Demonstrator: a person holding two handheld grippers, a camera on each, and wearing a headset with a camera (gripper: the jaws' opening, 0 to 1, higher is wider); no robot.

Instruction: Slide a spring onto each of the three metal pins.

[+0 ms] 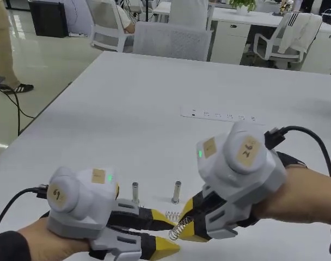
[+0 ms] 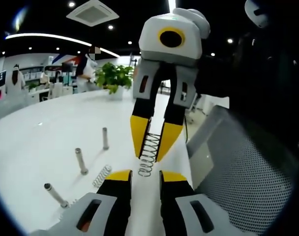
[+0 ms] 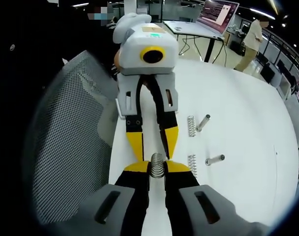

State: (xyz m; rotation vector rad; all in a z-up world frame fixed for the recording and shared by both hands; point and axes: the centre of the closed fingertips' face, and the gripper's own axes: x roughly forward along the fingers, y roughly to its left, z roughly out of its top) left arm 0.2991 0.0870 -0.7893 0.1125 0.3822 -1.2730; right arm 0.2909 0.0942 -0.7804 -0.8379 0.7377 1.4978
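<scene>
My right gripper [image 1: 183, 226] [image 3: 158, 169] is shut on a small steel spring [image 1: 178, 229] [image 3: 158, 166] [image 2: 149, 150], which stands on end just above the white table [image 1: 154, 109]. Facing it tip to tip, my left gripper [image 1: 169, 234] [image 2: 147, 176] is open, its yellow fingers [image 3: 134, 140] either side of the spring's end. Three upright metal pins [image 2: 105, 138] [image 2: 80, 161] [image 2: 55, 194] stand bare to the left of the grippers; two of them [image 1: 135, 193] [image 1: 177, 192] appear in the head view. Loose springs [image 3: 191, 126] [image 3: 192, 163] [image 2: 102, 175] lie beside the pins.
A white power strip [image 1: 220, 115] lies further back on the table. A grey mesh chair [image 2: 243, 167] [image 3: 71, 128] is close to the near table edge. More office chairs [image 1: 171, 41] stand at the far edge, and a person [image 1: 2, 43] stands at far left.
</scene>
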